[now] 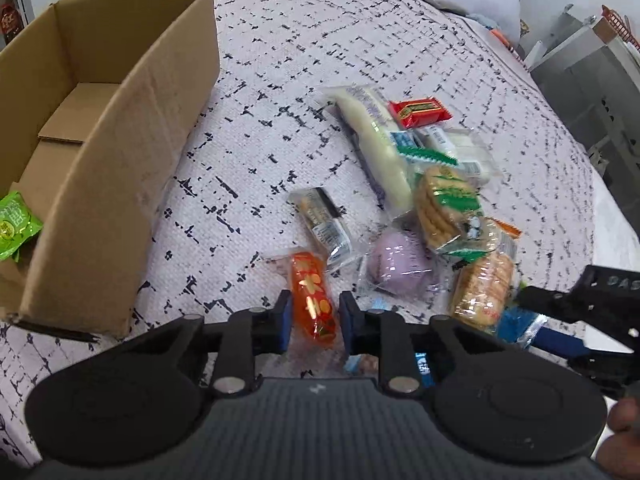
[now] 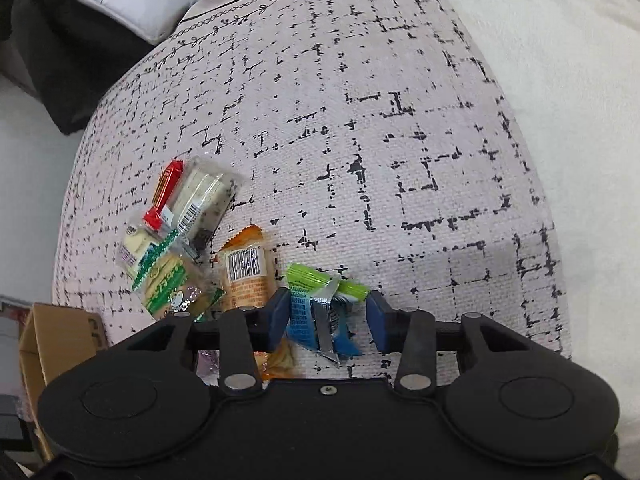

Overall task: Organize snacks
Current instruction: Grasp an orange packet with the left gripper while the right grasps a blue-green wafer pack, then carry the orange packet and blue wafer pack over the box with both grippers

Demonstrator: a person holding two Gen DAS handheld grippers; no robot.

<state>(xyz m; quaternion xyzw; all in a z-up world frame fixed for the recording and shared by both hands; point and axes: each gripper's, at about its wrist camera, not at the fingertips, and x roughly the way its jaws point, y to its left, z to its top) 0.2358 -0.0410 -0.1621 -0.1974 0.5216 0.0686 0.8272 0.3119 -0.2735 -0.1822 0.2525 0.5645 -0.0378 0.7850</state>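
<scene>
While our left gripper [image 1: 313,320] sits low over the pale cloth with black dashes [image 1: 280,60], its 2 blue fingers [image 1: 284,320] stand on both sides of a shiny orange snack packet [image 1: 312,304]. The fingers are close to the packet, but we cannot tell if they squeeze it. At 10 o'clock from it stands a brown cardboard box [image 1: 120,152], open at the top. A bright green snack packet [image 1: 16,224] lies inside the box near its close end.

At 1 o'clock from the left gripper lies a heap of snacks. We see a round purple bun in clear wrap [image 1: 400,268], a pack of round biscuits with a green label [image 1: 440,208], a long white stick in clear wrap [image 1: 376,148] and a small red packet [image 1: 418,112] at the far end. A clear-wrapped bar [image 1: 324,224] lies at 12 o'clock, just past the orange packet.

Our right gripper [image 2: 330,316] has its fingers apart. A blue and lime-green snack packet [image 2: 316,312] lies between them, touching the left finger [image 2: 280,316] and clear of the right one. At 10 o'clock from it stands an orange pack with a barcode [image 2: 246,276].
</scene>
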